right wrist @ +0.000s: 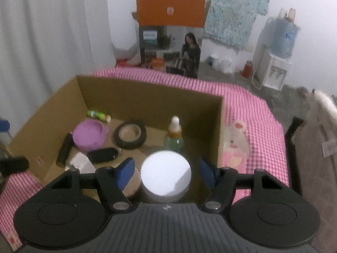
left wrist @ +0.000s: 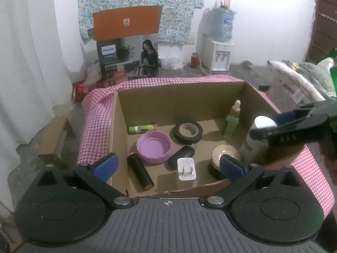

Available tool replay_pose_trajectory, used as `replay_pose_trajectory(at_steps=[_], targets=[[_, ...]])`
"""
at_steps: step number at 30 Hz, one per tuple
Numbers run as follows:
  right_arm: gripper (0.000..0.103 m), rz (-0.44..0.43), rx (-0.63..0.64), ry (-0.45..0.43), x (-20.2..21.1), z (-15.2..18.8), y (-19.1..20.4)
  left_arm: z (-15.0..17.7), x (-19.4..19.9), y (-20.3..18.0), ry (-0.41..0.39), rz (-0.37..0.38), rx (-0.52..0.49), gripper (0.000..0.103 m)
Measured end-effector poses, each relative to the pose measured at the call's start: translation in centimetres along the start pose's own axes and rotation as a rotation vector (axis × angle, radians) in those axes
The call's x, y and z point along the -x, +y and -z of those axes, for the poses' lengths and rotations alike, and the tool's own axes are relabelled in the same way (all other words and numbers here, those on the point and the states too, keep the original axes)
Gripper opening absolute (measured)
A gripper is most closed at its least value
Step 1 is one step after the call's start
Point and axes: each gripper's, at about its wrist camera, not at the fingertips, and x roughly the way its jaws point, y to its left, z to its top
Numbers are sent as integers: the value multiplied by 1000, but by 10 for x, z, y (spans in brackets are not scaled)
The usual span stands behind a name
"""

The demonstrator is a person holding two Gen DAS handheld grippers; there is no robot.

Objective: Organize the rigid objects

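Cardboard box (left wrist: 120, 113) on the pink checked cloth (left wrist: 94, 122) fills the left wrist view, ahead of the left gripper (left wrist: 168, 165), whose jaws stand wide and empty. Between them lie a black cylinder (left wrist: 140, 172), purple lid (left wrist: 153, 144) and white charger (left wrist: 187, 168); beyond sit a tape roll (left wrist: 187, 129) and dropper bottle (left wrist: 231, 122).

From the right wrist, the right gripper (right wrist: 166, 174) brackets a white-lidded jar (right wrist: 166, 174) over the box's near right corner, pads just clear of its sides.
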Motion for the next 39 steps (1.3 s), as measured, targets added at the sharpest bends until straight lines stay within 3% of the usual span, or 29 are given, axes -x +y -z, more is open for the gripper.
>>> replay_pose_trajectory(at_steps=[3, 14, 22, 26, 31, 35, 39], targets=[[55, -9, 3, 16, -4, 5, -1, -1, -2, 2, 3, 6, 6, 103], [55, -17, -14, -37, -6, -13, -10, 0, -5, 2, 15, 7, -4, 103], [55, -24, 20, 11, -27, -19, -5, -1, -6, 2, 26, 4, -6, 103], [74, -1, 28, -1, -24, -19, -3, -1, -6, 2, 26, 2, -8, 103], [82, -8, -7, -33, -3, -13, -7, 0, -3, -1, 22, 8, -16, 103], [103, -24, -83, -91, 31, 1, -11, 2, -1, -4, 23, 11, -17, 103], [103, -17, -167, -133, 65, 19, -9, 4, 3, -7, 25, 19, -18, 103]])
